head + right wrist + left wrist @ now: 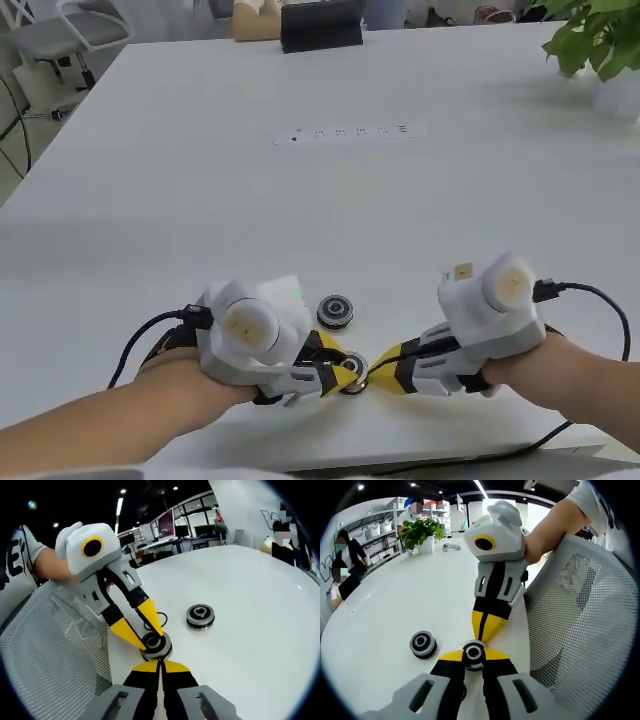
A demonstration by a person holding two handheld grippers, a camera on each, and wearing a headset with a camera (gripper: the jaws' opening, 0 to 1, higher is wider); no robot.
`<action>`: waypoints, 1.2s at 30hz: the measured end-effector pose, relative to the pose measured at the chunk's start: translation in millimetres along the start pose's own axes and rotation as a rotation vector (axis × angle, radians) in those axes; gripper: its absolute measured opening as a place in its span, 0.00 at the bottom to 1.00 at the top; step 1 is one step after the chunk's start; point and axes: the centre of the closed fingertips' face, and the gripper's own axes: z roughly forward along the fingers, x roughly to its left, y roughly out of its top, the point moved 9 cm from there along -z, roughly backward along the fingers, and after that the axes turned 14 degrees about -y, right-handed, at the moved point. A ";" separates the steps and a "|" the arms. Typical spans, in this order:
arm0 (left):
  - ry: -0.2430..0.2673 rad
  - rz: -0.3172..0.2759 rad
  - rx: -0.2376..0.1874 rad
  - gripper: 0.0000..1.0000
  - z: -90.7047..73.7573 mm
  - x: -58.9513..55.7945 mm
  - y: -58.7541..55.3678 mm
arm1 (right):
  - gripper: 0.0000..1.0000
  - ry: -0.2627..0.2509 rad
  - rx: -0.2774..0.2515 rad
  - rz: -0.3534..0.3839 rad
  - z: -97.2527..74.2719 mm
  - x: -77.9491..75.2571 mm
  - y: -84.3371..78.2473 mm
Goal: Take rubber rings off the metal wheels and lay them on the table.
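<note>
- White table (pixel 200 200) runs away from me, wide and mostly bare.
- Mesh chair (pixel 570 625) sits tight against the near edge, right behind both of my tools.
- Leafy plant (pixel 598 38) is off at the far right corner, well apart from the work.
- Power strip (pixel 345 132) lies flat out in the middle, far from my hands.
- Both forearms come in low from the near corners, angled inward so the two noses meet head-on just above the near edge.
- Left gripper (pixel 474 656): it reaches in from the left, and its yellow jaws straddle one metal wheel (pixel 156 645), clamping it on both sides as it sits on the tabletop.
- Right gripper (pixel 160 665): it comes in from the right with its jaws pressed together into one point. That point is touching the rim of the same wheel. Whether it has pinched any rubber there, I cannot tell.
- Second wheel (pixel 335 311) lies flat just beyond the clamped one, near it but not touching, with nothing on it.
</note>
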 end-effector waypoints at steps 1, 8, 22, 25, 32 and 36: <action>0.000 0.000 -0.001 0.08 0.1 0.0 0.0 | 0.00 0.004 -0.001 0.027 -0.6 -1.2 -0.3; 0.001 0.000 -0.004 0.08 1.3 -0.1 1.1 | 0.00 0.012 -0.006 0.100 -2.5 -3.5 -2.6; 0.003 -0.004 -0.007 0.08 1.2 -0.9 1.2 | 0.00 0.011 -0.065 0.239 -6.8 -9.2 0.4; 0.004 -0.007 -0.008 0.08 1.4 -0.9 1.3 | 0.00 0.013 -0.067 0.243 -7.0 -8.3 1.2; 0.007 -0.008 -0.007 0.08 2.3 -0.8 1.2 | 0.00 0.023 -0.074 0.262 -8.3 -7.8 1.9; 0.010 -0.006 -0.008 0.08 3.2 -0.9 0.6 | 0.00 0.025 -0.072 0.271 -7.5 -8.2 1.2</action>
